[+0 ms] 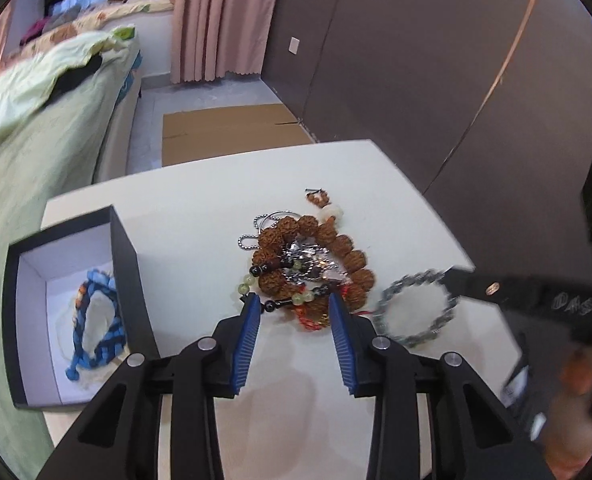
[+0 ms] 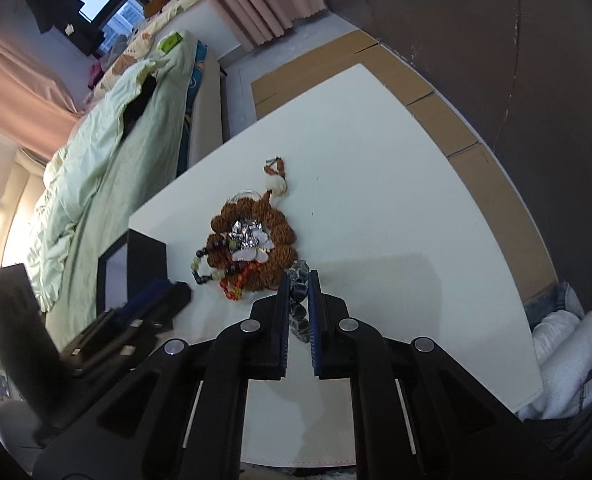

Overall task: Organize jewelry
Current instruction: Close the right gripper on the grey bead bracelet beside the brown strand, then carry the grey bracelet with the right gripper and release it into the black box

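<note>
One black box (image 1: 127, 248) is seen at the left of the white table (image 1: 183, 216). It is open, and one blue bracelet (image 1: 95, 320) lies inside it on the white floor of the box.

Next comes the left gripper (image 1: 294, 302). Its two blue pads are apart, and nothing is held between them. Its tips are just above the near edge of the pile.

One pile of jewelry (image 1: 308, 264) is found in the middle of the table. In it one big brown bead bracelet (image 1: 352, 260) is seen, with one shiny silver piece (image 1: 316, 264) lying in its ring. One string of pale green and black beads (image 1: 247, 284), one red cord (image 1: 310, 320) and one silver ball chain (image 1: 251, 240) are mixed in. One white bead (image 1: 332, 212) is seen at the far end.

At the right, one grey bead bracelet (image 1: 416, 308) is pinched by the right gripper (image 2: 300, 276). Its two pads are closed tight on the beads. The ring is held beside the pile, and whether it touches the table cannot be told.
</note>
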Tool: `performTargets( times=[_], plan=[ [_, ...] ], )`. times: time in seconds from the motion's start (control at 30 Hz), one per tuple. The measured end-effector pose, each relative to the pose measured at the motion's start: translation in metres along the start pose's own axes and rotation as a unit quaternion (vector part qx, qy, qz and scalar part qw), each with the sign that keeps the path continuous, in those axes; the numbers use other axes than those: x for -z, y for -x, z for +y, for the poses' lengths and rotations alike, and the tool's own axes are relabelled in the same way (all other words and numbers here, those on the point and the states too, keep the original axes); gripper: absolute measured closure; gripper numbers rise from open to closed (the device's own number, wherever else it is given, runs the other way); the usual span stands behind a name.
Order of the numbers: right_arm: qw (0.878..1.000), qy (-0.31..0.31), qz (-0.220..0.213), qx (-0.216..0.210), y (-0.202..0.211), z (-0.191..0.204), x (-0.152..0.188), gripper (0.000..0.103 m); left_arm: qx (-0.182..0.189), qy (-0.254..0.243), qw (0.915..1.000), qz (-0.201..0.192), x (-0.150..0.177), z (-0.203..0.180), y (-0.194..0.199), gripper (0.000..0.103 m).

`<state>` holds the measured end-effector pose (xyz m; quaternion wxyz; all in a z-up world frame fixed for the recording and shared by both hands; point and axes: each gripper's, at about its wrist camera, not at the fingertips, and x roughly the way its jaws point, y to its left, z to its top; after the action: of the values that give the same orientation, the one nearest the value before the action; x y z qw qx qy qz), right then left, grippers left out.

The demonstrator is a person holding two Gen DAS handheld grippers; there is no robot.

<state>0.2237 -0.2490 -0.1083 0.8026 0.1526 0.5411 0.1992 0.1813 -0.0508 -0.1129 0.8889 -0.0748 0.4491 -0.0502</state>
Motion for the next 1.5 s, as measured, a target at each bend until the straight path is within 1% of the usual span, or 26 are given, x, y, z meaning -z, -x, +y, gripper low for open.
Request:
performTargets(
  times=[0.17, 0.3, 0.37, 0.43, 0.47, 0.53, 0.57, 0.6, 0.7, 0.73, 0.77, 0.8, 0.87, 1.03, 1.23, 1.33, 1.5],
  plan=[
    [1.0, 0.001, 0.001, -0.01, 0.004, 0.0, -0.005, 0.093, -0.02, -0.033, 0.9992, 0.011, -0.002, -0.005, -0.018, 0.072],
    [1.0, 0.002, 0.002, -0.015, 0.003, -0.001, -0.008, 0.093, -0.017, -0.058, 0.998, 0.02, -0.003, -0.01, -0.029, 0.072],
    [1.0, 0.003, 0.002, -0.017, 0.003, -0.001, -0.009, 0.093, -0.029, -0.076, 0.9965, 0.021, -0.002, -0.014, -0.033, 0.071],
    [1.0, 0.004, 0.003, -0.019, 0.004, -0.001, -0.01, 0.093, -0.03, -0.085, 0.9954, 0.032, -0.001, -0.015, -0.042, 0.07],
    [1.0, 0.004, 0.003, -0.02, 0.003, -0.001, -0.009, 0.093, -0.028, -0.084, 0.9956, 0.031, -0.001, -0.015, -0.045, 0.069],
    [1.0, 0.005, 0.003, -0.021, 0.003, -0.001, -0.01, 0.093, -0.025, -0.081, 0.996, 0.026, -0.003, -0.014, -0.046, 0.071],
    [1.0, 0.005, 0.003, -0.021, 0.003, -0.001, -0.01, 0.093, -0.022, -0.078, 0.9964, 0.027, -0.004, -0.013, -0.046, 0.073],
    [1.0, 0.005, 0.003, -0.022, 0.004, -0.001, -0.01, 0.093, -0.012, -0.073, 0.9968, 0.029, -0.004, -0.012, -0.046, 0.079],
    [1.0, 0.004, 0.001, -0.022, 0.004, -0.001, -0.01, 0.093, -0.009, -0.07, 0.997, 0.031, -0.005, -0.01, -0.045, 0.081],
    [1.0, 0.003, 0.001, -0.022, 0.005, -0.001, -0.01, 0.093, -0.008, -0.067, 0.9972, 0.031, -0.006, -0.01, -0.044, 0.085],
    [1.0, 0.003, 0.0, -0.023, 0.005, -0.001, -0.01, 0.093, -0.01, -0.063, 0.9975, 0.03, -0.006, -0.009, -0.042, 0.098],
    [1.0, 0.003, -0.001, -0.023, 0.006, -0.001, -0.01, 0.093, -0.01, -0.059, 0.9978, 0.029, -0.008, -0.008, -0.04, 0.098],
    [1.0, 0.003, -0.003, -0.025, 0.007, 0.0, -0.01, 0.093, 0.006, -0.048, 0.9984, 0.029, -0.01, -0.005, -0.035, 0.098],
    [1.0, 0.004, -0.005, -0.028, 0.007, 0.002, -0.007, 0.093, 0.022, -0.023, 0.9994, 0.014, -0.013, 0.003, -0.018, 0.098],
    [0.999, -0.004, -0.022, -0.043, 0.015, 0.003, -0.005, 0.093, 0.04, 0.006, 0.999, -0.017, -0.017, 0.015, 0.013, 0.098],
    [0.998, -0.008, -0.039, -0.054, 0.021, 0.005, -0.004, 0.093, 0.051, 0.022, 0.9979, -0.033, -0.019, 0.023, 0.03, 0.098],
    [0.996, -0.012, -0.051, -0.072, 0.025, 0.011, -0.004, 0.093, 0.063, 0.042, 0.9954, -0.058, -0.021, 0.035, 0.056, 0.098]
  ],
)
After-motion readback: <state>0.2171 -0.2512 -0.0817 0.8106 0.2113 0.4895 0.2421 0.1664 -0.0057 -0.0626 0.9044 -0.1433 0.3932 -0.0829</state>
